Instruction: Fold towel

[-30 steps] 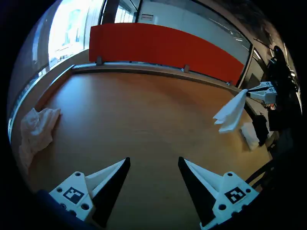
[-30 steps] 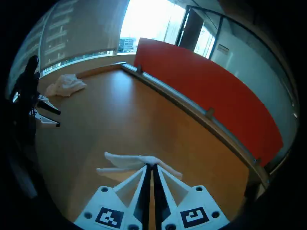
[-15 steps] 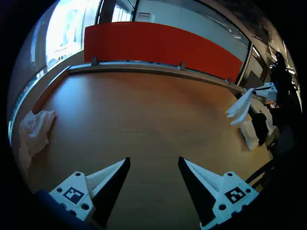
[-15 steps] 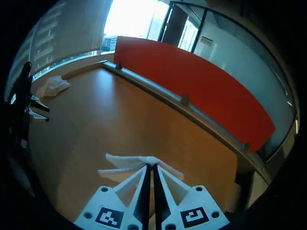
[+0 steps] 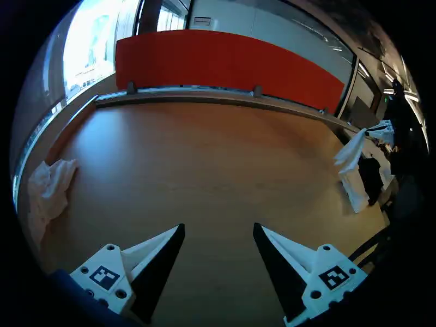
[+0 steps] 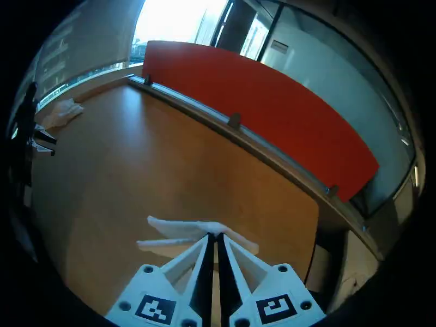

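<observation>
In the right gripper view my right gripper point(image 6: 216, 237) is shut on a white towel point(image 6: 185, 230), which spreads left and right just past the fingertips, above the wooden table point(image 6: 136, 163). Seen from the left gripper view, that same towel point(image 5: 350, 153) hangs from the far-off right gripper point(image 5: 371, 132) at the table's right edge. My left gripper point(image 5: 218, 229) stands open low over the table point(image 5: 207, 158), nothing between its fingers. A crumpled white towel pile point(image 5: 48, 188) lies at the table's left edge; it also appears far off as the pile point(image 6: 62, 111).
An orange-red partition point(image 5: 229, 60) runs along the table's far edge behind a metal rail point(image 5: 218, 95). A folded white cloth point(image 5: 357, 188) lies at the right edge beside dark items point(image 5: 373, 174). Windows point(image 5: 90, 49) are at the left. The distant left gripper point(image 6: 42, 140) is held by a dark-sleeved arm.
The right gripper has carried the hanging towel rightward, toward the table's right edge, near the folded cloth. Its view has swung right along the partition. The left gripper has hardly moved.
</observation>
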A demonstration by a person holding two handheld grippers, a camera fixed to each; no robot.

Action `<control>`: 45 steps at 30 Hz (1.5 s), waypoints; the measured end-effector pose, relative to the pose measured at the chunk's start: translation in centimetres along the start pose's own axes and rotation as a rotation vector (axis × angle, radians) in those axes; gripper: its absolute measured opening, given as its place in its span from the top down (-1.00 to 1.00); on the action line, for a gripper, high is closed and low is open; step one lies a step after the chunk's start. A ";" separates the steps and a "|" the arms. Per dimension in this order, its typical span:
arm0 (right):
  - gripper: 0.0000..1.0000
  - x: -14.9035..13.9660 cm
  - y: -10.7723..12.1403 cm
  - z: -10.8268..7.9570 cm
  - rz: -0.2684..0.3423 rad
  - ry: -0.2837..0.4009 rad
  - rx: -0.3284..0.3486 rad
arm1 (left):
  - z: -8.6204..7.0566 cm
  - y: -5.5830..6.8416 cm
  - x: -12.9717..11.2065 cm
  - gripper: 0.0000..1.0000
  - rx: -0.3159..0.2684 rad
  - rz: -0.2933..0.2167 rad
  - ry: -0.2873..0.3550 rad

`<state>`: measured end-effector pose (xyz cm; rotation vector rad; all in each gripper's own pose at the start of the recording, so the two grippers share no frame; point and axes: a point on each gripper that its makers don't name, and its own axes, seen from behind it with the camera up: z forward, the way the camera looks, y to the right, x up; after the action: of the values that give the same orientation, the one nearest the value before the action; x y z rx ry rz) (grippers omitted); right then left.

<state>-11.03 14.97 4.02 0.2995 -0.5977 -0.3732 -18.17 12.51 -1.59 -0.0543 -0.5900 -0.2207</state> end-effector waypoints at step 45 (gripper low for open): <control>0.91 -17.9 -1.2 -6.3 0.131 -0.206 -0.129 | -0.3 2.0 -0.2 -0.85 -0.039 0.055 -0.008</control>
<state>-21.20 22.54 -10.11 0.0975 -0.7872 -0.3169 -17.70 14.42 -1.93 -0.1087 -0.5910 -0.1787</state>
